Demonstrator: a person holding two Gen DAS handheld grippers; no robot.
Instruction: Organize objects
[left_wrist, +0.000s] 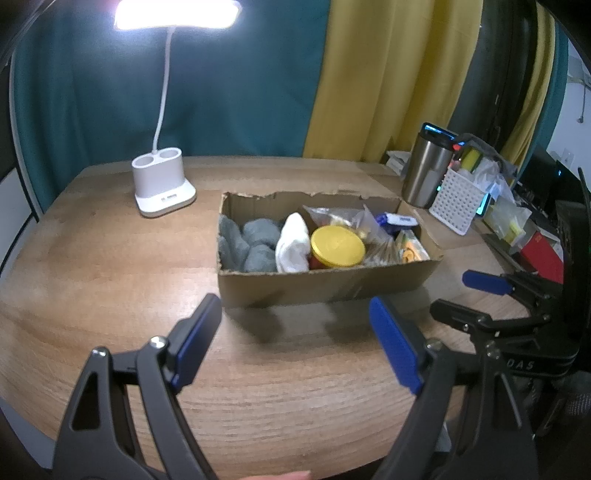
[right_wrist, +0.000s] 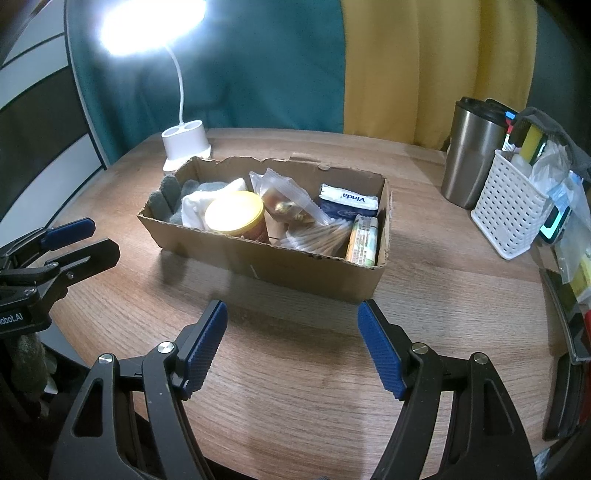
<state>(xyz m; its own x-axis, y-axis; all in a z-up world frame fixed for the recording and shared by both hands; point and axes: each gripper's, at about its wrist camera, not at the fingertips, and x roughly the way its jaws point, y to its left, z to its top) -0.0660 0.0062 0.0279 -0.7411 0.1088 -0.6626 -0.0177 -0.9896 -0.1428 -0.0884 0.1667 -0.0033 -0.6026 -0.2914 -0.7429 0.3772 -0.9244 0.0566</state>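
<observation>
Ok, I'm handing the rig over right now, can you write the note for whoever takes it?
Left gripper: open, empty, above the table in front of the cardboard box.
Right gripper: open, empty, same side of the box.
In the box: grey gloves, white cloth, yellow-lidded jar, snack bag, cotton swabs, Vinda tissue pack, green-labelled packet.
Done: all of these sit inside the box.
Left: nothing loose beside the box; the white basket and steel tumbler to the right are untouched.
</observation>
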